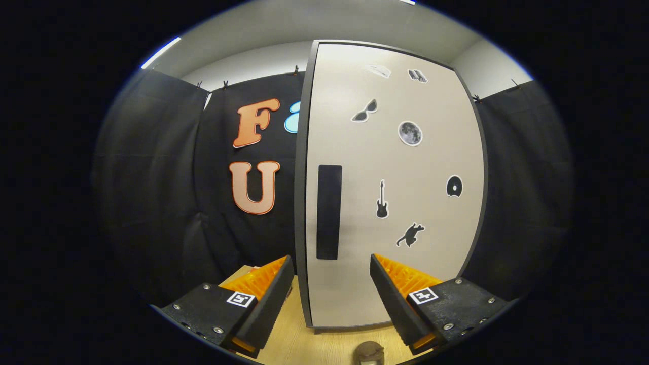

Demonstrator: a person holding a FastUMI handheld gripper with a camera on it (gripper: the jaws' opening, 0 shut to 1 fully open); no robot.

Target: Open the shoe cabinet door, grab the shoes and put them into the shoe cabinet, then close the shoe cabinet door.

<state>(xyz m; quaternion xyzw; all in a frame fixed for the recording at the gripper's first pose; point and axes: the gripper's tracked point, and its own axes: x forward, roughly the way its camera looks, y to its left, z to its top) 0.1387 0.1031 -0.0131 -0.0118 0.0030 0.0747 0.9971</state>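
The shoe cabinet [390,203] stands upright just beyond my fingers, its pale door [365,284] shut and dotted with small stickers. A tall dark handle [328,212] runs down the door near its left edge. My gripper [332,263] is open, its two fingers spread wide; the handle's lower end lies in line with the gap between them, a short way ahead. Nothing is held. A small brown rounded thing [369,352] shows on the wooden floor [304,339] below the fingers; I cannot tell what it is.
Black cloth walls [152,192] close in the booth to the left and right of the cabinet. The cabinet's dark frame edge [300,203] stands just right of my left finger. Pale wooden flooring runs from the cabinet's base toward me.
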